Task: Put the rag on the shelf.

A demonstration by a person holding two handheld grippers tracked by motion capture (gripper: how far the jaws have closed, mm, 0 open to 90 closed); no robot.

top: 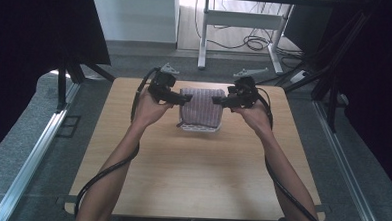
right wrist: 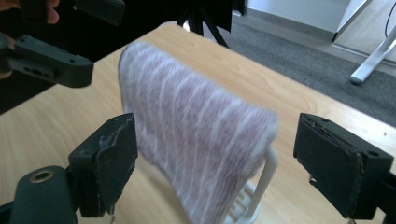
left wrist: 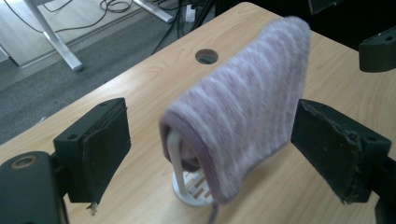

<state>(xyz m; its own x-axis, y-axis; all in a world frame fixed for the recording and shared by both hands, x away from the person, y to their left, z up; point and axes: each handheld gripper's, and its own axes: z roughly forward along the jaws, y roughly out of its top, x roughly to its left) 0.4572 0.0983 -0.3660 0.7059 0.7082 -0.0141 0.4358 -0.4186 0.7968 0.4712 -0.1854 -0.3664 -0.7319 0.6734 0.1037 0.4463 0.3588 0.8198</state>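
A striped purple and white towel hangs folded over a small white rack at the far middle of the wooden table. My left gripper is at the towel's left end and my right gripper at its right end. In the left gripper view the towel and the rack sit beyond my open left gripper, whose pads touch nothing. In the right gripper view the towel drapes ahead of my open right gripper, over the rack.
A round cable hole is in the table behind the towel. Beyond the table's far edge stand white desk legs with loose cables on the floor. Metal rails run along both sides.
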